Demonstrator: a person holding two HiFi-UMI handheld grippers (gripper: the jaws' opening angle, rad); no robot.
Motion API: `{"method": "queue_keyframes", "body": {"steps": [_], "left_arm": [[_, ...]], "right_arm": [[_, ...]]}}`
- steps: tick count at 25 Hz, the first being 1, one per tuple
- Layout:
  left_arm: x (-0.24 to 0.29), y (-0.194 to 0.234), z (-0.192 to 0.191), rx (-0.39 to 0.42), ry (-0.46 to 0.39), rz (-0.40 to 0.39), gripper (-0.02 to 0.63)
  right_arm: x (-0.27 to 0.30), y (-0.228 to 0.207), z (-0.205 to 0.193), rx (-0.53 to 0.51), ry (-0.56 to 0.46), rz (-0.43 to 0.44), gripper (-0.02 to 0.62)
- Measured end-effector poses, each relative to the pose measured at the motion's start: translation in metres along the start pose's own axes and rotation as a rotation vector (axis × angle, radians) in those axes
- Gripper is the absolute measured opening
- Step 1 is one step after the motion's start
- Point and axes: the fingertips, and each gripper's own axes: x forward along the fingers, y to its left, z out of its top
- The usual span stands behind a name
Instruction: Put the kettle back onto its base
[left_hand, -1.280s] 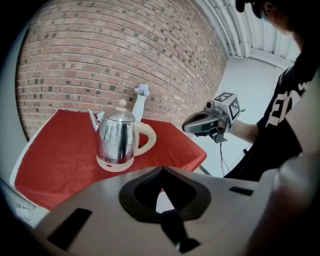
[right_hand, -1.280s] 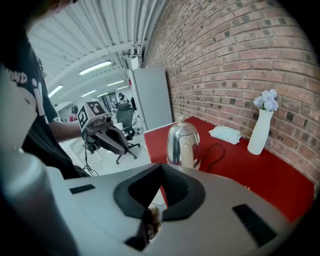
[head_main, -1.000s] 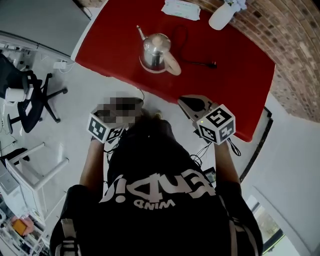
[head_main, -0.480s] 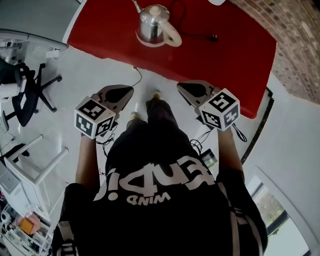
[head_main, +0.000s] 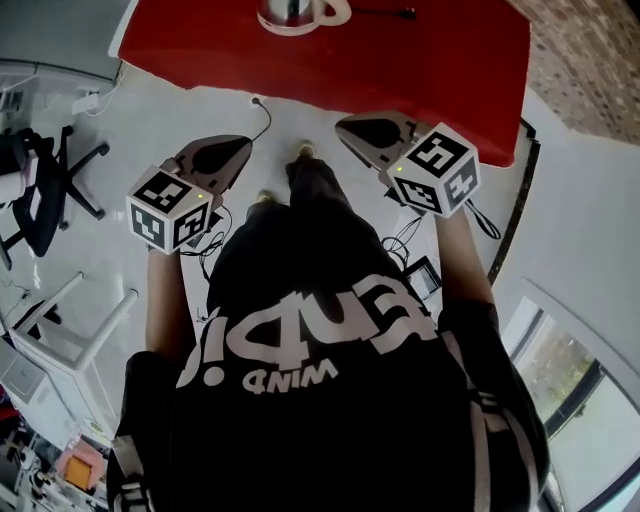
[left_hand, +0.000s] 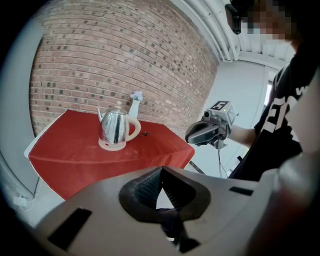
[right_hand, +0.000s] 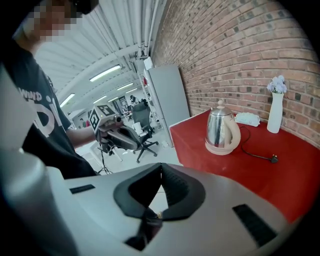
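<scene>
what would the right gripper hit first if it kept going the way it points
The right gripper likely meets the red cloth at its hanging near edge, or the floor just before it; depth unclear.

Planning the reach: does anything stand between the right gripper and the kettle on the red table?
Nothing visible does. From the right gripper, shut and empty, only open floor and bare red table lie before the kettle. Its cord trails off to the right in the right gripper view, clear of the path.
</scene>
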Motion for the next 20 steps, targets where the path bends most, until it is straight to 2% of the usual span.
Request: {"method": "queue_keyframes", "body": {"steps": [13,20], "left_arm": [[-0.047,-0.058,-0.038,0.081,-0.013,-0.073,0.009],[-0.058,-0.070,-0.036,0.082,-0.049,-0.052,0.009]], "right_arm": [[-0.034,0.088,-0.014,0.033,-0.137,-0.114,0.021],[-0.044,0.110,-0.004,0.035,-0.260,-0.149,0.021]]}}
